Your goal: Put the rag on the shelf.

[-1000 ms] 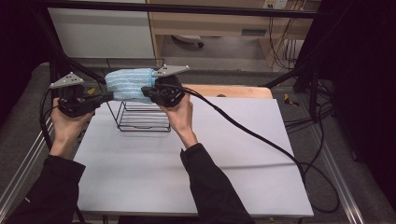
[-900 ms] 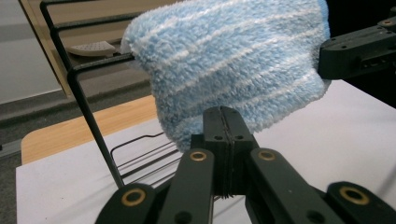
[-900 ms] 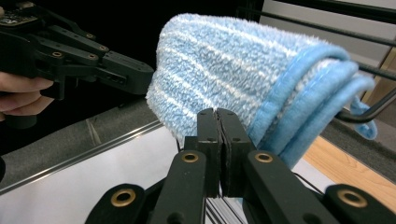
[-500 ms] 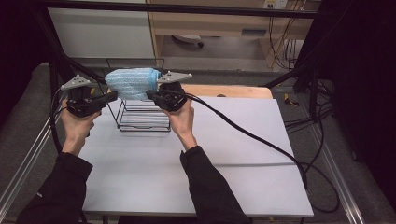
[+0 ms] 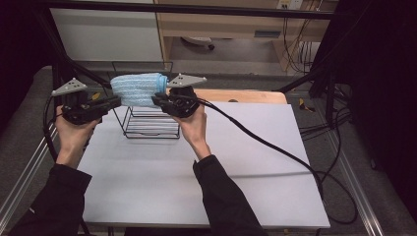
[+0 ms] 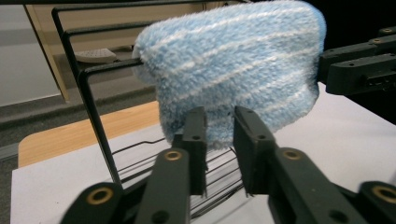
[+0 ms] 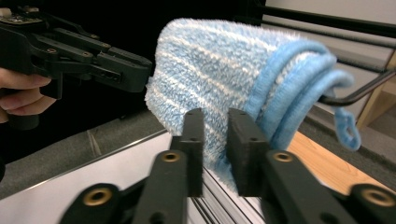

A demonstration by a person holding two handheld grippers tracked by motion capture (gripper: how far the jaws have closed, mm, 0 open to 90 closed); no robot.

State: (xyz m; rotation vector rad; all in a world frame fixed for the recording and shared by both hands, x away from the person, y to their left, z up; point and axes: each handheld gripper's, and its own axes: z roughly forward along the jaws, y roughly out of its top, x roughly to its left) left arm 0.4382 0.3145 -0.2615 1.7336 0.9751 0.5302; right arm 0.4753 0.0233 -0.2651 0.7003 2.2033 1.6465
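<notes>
1. The blue striped towel [image 5: 137, 89] is hanging folded over the top bar of the black wire rack [image 5: 150, 129], sitting in the upper left of the high view, above the white tabletop [image 5: 255, 182].
2. The left claw [image 5: 116, 102] is hovering at the towel's left end, gripped by the person's left hand [image 5: 73, 133] at the left edge of the frame.
3. In the left gripper view, the left claw [image 6: 219, 135] is just easing apart, its jaws standing a narrow gap apart with the towel's [image 6: 233, 70] lower edge right at the tips; whether the pads are pressing on the cloth, I cannot tell.
4. The right claw [image 5: 158, 100] is pointing in at the towel's right end, just left of centre in the high view, with the right hand [image 5: 194, 129] below it.
5. In the right gripper view, the right claw [image 7: 215, 135] is likewise just opening, jaws slightly parted against the towel's [image 7: 210, 70] lower hem; a real pinch cannot be made out.
6. A small blue loop [image 7: 348, 128] is dangling from the towel at the right of that frame, beside the rack's bar [image 7: 359, 91].
</notes>
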